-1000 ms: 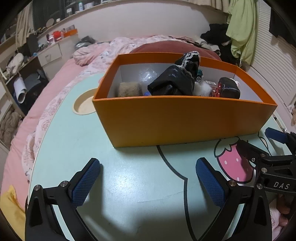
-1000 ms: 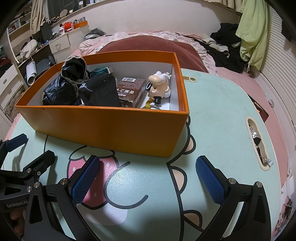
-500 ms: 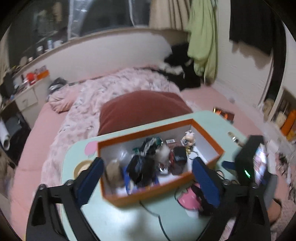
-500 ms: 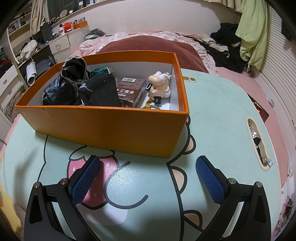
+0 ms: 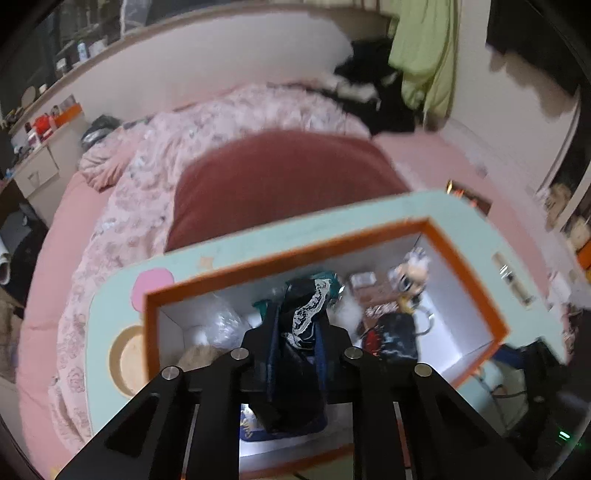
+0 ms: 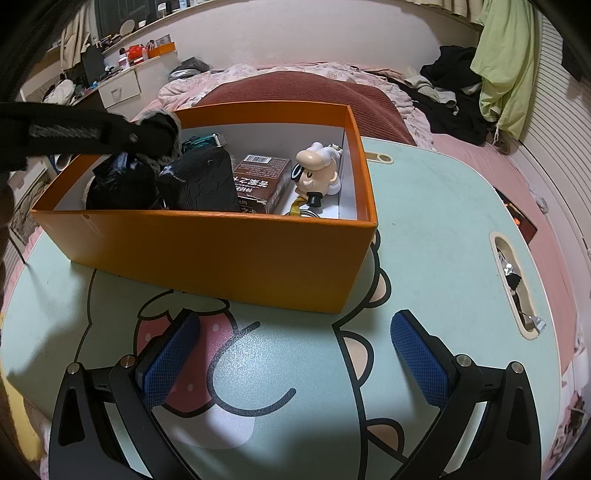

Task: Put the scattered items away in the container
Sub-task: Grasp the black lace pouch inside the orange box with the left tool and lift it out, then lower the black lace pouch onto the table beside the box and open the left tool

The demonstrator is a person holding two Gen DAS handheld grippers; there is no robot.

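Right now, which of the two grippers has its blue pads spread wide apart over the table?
The right gripper. Its blue pads stand wide apart with nothing between them, above the table. The left gripper is shut, up over the orange box.

- Pink bed with a dark red cushion lies beyond the mint cartoon-printed tabletop.
- White drawer unit far left, under a cluttered shelf.
- Green garment hangs far right above dark clothes.

One orange box, one figurine, one carton.
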